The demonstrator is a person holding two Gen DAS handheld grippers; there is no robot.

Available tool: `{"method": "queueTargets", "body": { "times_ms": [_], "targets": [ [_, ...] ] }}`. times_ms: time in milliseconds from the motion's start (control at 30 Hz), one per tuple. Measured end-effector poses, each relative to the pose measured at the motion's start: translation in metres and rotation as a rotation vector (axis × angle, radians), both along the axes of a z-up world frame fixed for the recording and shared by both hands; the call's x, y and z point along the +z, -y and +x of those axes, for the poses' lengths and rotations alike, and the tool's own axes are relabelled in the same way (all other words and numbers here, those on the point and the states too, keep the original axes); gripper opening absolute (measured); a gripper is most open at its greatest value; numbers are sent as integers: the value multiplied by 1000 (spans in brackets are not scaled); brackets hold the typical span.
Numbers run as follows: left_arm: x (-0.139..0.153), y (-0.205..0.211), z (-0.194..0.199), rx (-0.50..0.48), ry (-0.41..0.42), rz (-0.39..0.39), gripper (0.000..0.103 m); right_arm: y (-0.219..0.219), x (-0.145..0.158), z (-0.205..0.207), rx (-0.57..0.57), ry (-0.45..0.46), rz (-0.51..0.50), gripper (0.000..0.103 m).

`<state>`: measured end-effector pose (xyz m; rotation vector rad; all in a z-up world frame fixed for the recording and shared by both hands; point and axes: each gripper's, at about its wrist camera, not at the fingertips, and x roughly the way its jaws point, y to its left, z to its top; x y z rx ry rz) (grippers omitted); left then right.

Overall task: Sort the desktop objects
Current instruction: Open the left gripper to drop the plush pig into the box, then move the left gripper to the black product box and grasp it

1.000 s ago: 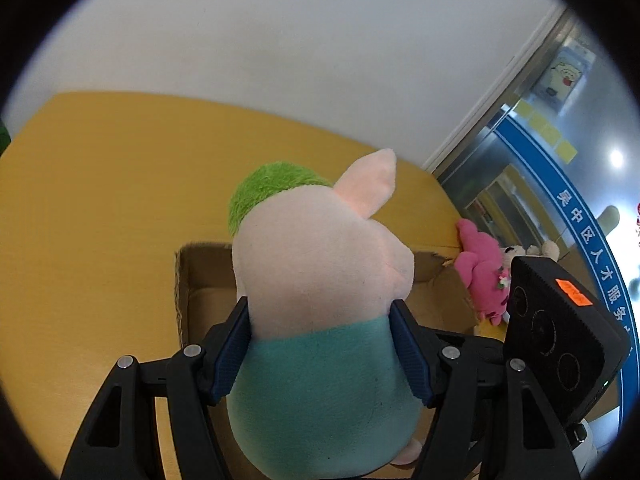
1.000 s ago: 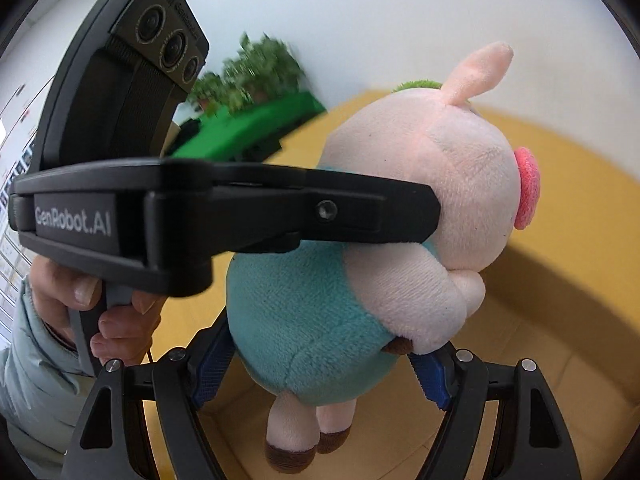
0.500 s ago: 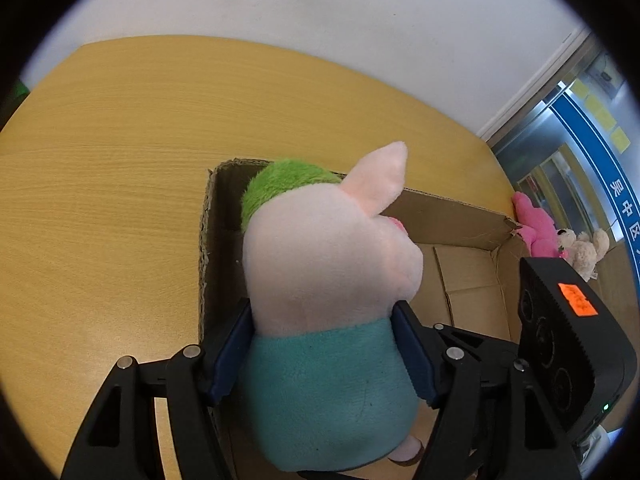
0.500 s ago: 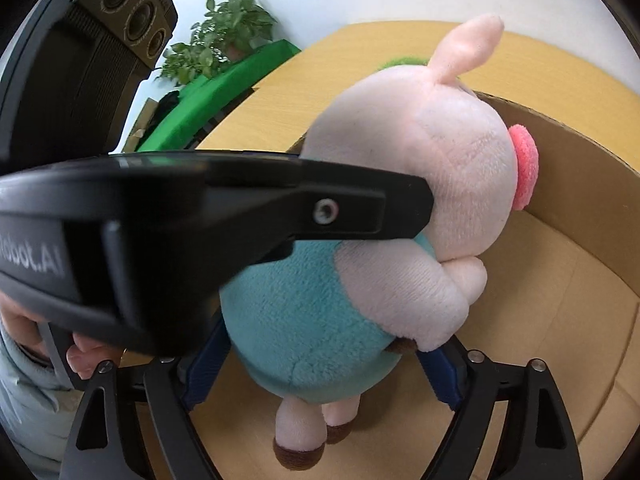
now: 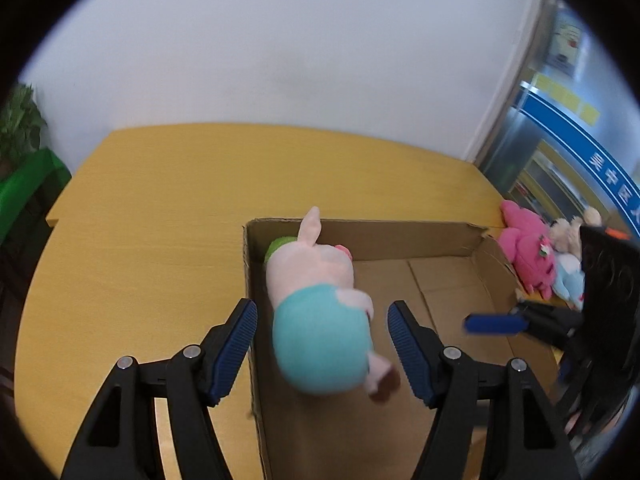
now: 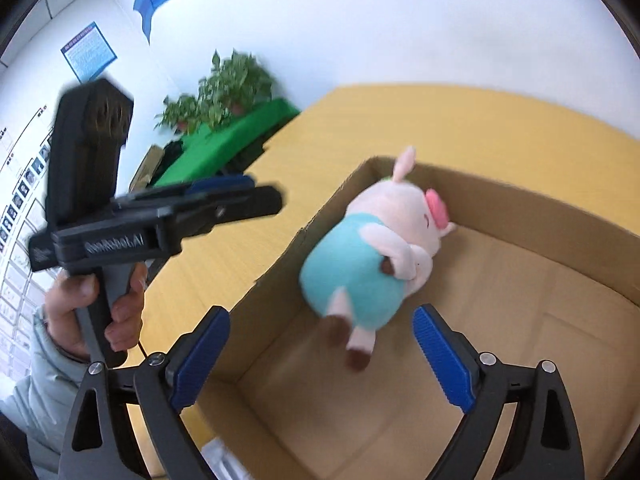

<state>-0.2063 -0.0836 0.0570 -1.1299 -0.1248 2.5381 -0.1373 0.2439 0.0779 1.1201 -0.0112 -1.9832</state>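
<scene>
A plush pig point(image 5: 316, 280) with a teal body, pink head and green tuft is inside the open cardboard box point(image 5: 400, 226), against its left wall, head toward the far corner and slightly blurred. My left gripper point(image 5: 322, 312) is open above it, its blue pads clear of the plush. In the right wrist view the pig point(image 6: 372, 248) lies beyond my right gripper point(image 6: 320, 320), whose jaws are opening with nothing pressed between them. The left gripper point(image 6: 224, 204) shows side-on to the left of the box point(image 6: 520, 208), held by a hand point(image 6: 80, 320).
The box stands on a yellow wooden table point(image 5: 160, 220). A pink plush point(image 5: 528, 256) and pale plush toys point(image 5: 568, 276) lie just past the box's right wall. Potted plants point(image 6: 224, 92) and a green surface stand beyond the table's left end.
Both grippers were shut on the pig above the box. They have let go and drawn back, and the pig has dropped into the box.
</scene>
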Motion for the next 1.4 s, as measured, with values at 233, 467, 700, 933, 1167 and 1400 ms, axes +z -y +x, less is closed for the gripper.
{"method": "queueTargets", "body": {
  "times_ms": [233,467,700,933,1167,1400],
  "targets": [
    [19,-13,100,-15,-174,-25,77,2,53,64,-180,-109,-19,103],
    [28,-35,159,-12,-230,-24,78,-55,54,126,-307,-190,54,103],
    [21,-58,198,-26,-221,-16,78,-83,42,154,-303,-210,72,103],
    [16,-80,238,-40,-235,-13,78,-80,28,164,-334,-263,101,103],
    [7,-90,266,-38,-229,-15,78,-82,19,177,-334,-286,96,103],
    [-47,-92,299,-111,-62,23,78,-101,-31,213,-156,-95,-6,103]
  ]
}}
